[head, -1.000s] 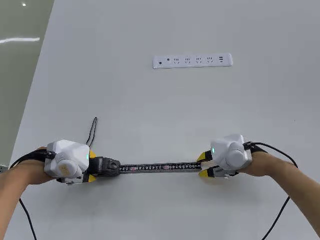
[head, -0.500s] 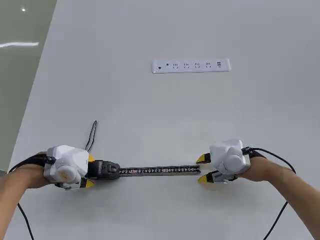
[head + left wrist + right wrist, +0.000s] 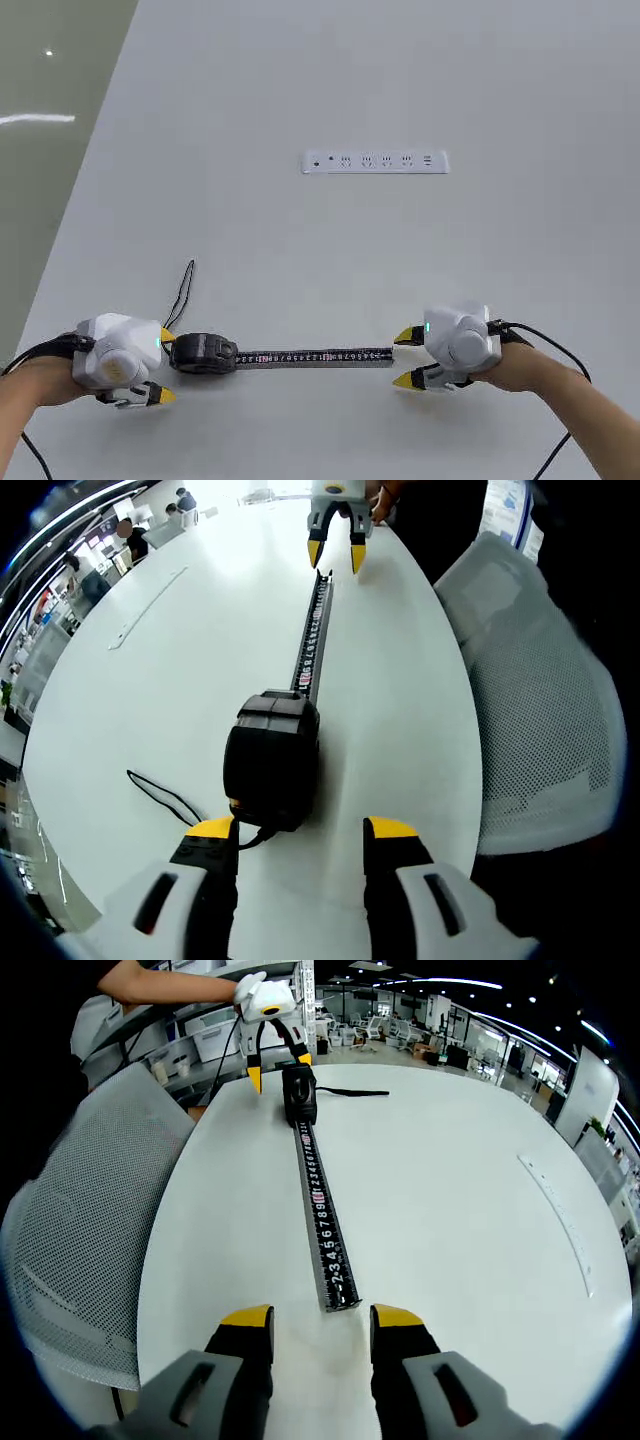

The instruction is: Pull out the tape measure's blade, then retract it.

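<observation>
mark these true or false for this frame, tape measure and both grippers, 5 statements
1. The blade lies pulled out flat on the table. True.
2. The right gripper is shut on the blade's tip. False: its jaws stand open, and the tip lies free just ahead of them.
3. The left gripper clamps the tape measure case. False: its jaws are open, and the case rests on the table at their tips.
4. A white power strip lies on the table beyond the tape. True.
5. A thin black strap trails from the case. True.
</observation>
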`<state>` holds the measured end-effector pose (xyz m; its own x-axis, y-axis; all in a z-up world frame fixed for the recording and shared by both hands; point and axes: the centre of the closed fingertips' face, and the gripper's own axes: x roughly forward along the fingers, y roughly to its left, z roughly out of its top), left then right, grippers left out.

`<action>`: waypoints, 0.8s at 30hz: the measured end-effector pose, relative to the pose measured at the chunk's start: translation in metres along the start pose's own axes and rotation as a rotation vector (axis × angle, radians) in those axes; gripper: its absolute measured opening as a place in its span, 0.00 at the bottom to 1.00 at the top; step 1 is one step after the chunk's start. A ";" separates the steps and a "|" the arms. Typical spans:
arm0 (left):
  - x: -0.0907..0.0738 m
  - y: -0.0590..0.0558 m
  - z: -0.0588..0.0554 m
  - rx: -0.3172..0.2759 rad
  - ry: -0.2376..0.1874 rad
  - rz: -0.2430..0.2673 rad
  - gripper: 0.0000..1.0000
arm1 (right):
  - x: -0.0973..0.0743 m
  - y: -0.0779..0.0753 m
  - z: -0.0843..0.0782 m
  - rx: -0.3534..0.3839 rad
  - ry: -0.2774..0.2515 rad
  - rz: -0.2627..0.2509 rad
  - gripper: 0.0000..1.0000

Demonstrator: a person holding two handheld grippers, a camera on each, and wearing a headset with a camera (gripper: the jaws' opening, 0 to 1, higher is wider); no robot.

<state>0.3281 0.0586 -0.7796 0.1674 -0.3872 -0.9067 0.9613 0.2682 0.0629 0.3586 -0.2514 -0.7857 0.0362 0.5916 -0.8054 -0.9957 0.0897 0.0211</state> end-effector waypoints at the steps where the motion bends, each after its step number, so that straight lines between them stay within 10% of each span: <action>1: -0.001 -0.001 0.001 -0.018 -0.006 0.006 0.50 | -0.001 0.000 0.000 0.008 0.002 -0.008 0.38; 24: -0.038 -0.029 0.028 -0.452 -0.244 0.229 0.80 | -0.034 0.044 0.007 0.281 -0.047 -0.220 0.62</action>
<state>0.3002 0.0413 -0.7352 0.4583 -0.4527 -0.7649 0.7137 0.7003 0.0131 0.3145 -0.2618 -0.7527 0.2576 0.5696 -0.7805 -0.9016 0.4321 0.0178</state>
